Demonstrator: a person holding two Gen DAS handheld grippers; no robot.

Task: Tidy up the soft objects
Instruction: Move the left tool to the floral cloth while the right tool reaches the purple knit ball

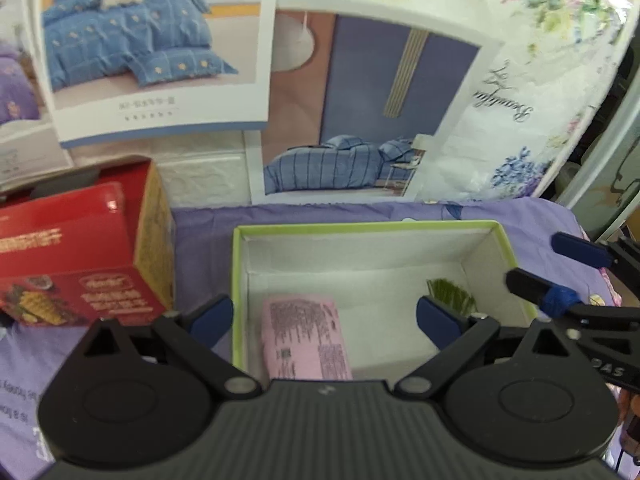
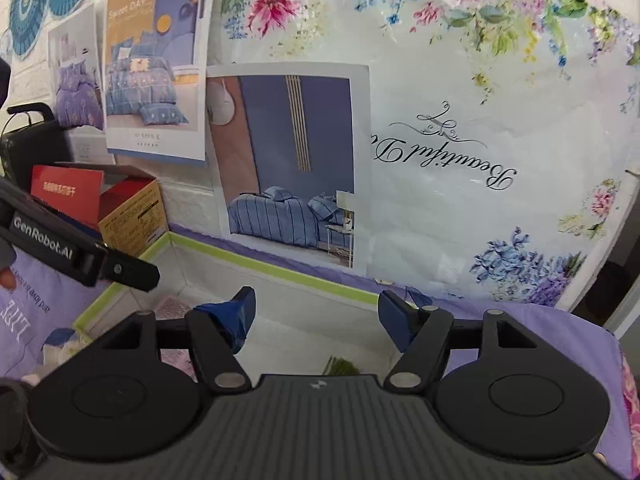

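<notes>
Both grippers over the box (image 1: 516,256), nothing held: left gripper (image 1: 325,316) jaws wide, right gripper (image 2: 316,316) jaws part-spread. Pink pack (image 1: 306,336) inside, near-left.

Both wrist cameras tilt down, close over the green-rimmed box (image 1: 508,248), facing the postered wall (image 2: 288,160); both share box and wall.

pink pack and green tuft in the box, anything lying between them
Nothing: in the left wrist view the pink pack and green tuft are separated only by bare white floor of the green-rimmed box.
</notes>
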